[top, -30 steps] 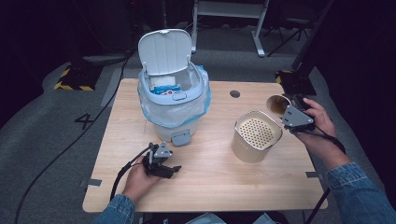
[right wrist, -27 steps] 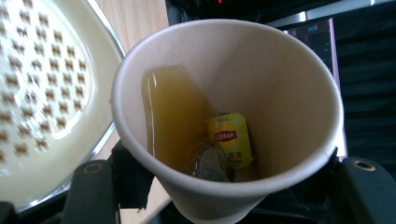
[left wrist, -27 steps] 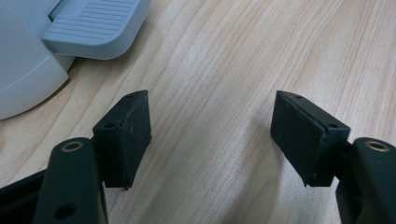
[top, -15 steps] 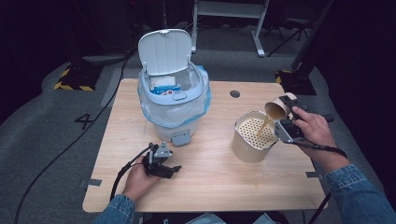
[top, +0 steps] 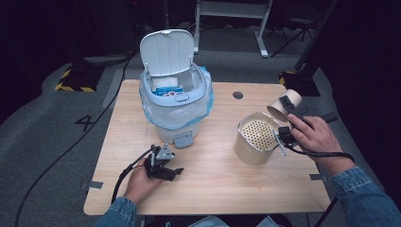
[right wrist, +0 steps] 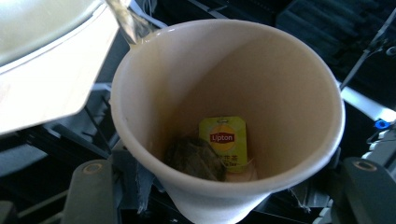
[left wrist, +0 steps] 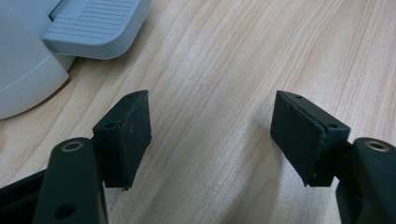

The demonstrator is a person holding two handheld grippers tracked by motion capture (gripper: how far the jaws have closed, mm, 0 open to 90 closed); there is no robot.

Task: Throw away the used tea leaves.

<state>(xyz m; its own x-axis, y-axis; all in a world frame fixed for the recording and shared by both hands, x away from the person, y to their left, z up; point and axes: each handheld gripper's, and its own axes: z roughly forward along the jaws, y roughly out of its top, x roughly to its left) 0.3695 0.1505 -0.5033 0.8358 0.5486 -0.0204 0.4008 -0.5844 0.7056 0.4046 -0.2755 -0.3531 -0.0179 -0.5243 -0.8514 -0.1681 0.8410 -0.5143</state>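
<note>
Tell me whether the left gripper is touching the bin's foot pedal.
Apart. In the left gripper view, bare wooden tabletop lies between the open left gripper and the bin's grey foot pedal.

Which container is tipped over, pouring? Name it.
The paper cup in the right gripper, tilted over the upright perforated canister; the lidded bin also stands upright.

in the right gripper view, the paper cup [right wrist: 224, 116] is hiding the pads of the right gripper [right wrist: 224, 196], and the bottom edge is cutting off the cup's base. the small print under the logo on the tea bag tag [right wrist: 224, 140] is too fine to read. in the left gripper view, the top-left edge is cropping the bin [left wrist: 28, 70] and its pedal [left wrist: 93, 28].
</note>
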